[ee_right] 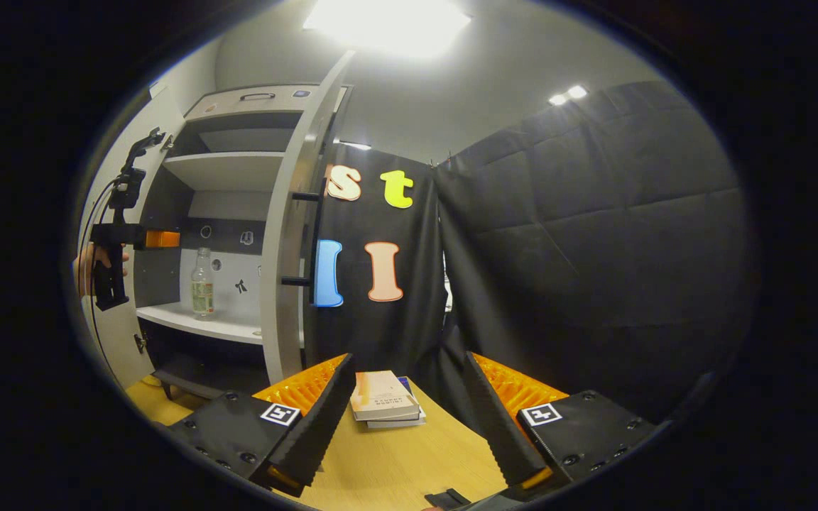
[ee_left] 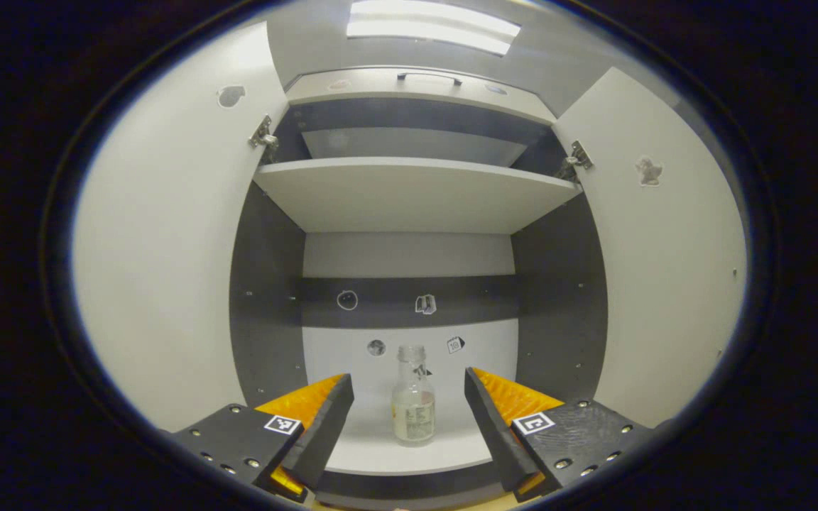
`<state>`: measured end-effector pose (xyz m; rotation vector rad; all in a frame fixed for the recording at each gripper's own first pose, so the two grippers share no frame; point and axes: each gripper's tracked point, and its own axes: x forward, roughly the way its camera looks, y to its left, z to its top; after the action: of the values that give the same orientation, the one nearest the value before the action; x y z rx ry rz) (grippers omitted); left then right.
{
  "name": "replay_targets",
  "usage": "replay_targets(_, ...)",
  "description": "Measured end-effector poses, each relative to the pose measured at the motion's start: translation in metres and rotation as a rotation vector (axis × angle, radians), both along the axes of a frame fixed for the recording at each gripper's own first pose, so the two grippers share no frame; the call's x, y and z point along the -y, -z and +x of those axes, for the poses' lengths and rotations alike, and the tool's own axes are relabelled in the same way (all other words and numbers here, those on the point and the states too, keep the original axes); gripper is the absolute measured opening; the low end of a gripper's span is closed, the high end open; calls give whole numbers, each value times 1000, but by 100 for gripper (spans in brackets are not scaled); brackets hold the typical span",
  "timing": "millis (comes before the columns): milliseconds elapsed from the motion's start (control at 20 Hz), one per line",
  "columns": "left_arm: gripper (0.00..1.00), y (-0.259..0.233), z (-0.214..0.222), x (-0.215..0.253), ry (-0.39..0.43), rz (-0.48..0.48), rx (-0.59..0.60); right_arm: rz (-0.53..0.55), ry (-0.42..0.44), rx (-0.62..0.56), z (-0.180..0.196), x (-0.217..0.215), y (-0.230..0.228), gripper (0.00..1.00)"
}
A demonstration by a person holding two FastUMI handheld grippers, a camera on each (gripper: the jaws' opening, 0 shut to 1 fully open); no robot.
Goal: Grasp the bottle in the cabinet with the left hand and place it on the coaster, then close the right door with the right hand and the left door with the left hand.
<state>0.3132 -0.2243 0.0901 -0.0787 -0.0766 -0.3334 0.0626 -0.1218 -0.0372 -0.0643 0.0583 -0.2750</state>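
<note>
A clear glass bottle (ee_left: pixel 413 401) with a label stands upright on the lower shelf (ee_left: pixel 409 454) of the open cabinet. My left gripper (ee_left: pixel 409 411) is open in front of it, a finger on either side, the bottle still farther in and untouched. In the right gripper view the same bottle (ee_right: pixel 202 282) stands on the shelf (ee_right: pixel 196 323), with the left gripper (ee_right: pixel 140 239) held by a hand (ee_right: pixel 86 266) just in front of the cabinet. My right gripper (ee_right: pixel 409 408) is open over the wooden table (ee_right: pixel 395 461), holding nothing.
Both cabinet doors stand wide open: left door (ee_left: pixel 167 270), right door (ee_left: pixel 664 262), seen edge-on as right door (ee_right: pixel 292 234) with a dark handle. An upper shelf (ee_left: pixel 409 191) spans the cabinet. A stack of books (ee_right: pixel 384 406) lies on the table.
</note>
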Motion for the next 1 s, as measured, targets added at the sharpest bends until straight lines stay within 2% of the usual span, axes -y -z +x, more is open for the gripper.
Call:
replay_targets(550,91,15,96,30,21,26,-23,61,172,-15,1,32,16,97)
replay_targets(1000,90,44,161,49,37,39,-105,62,224,-51,4,36,27,97)
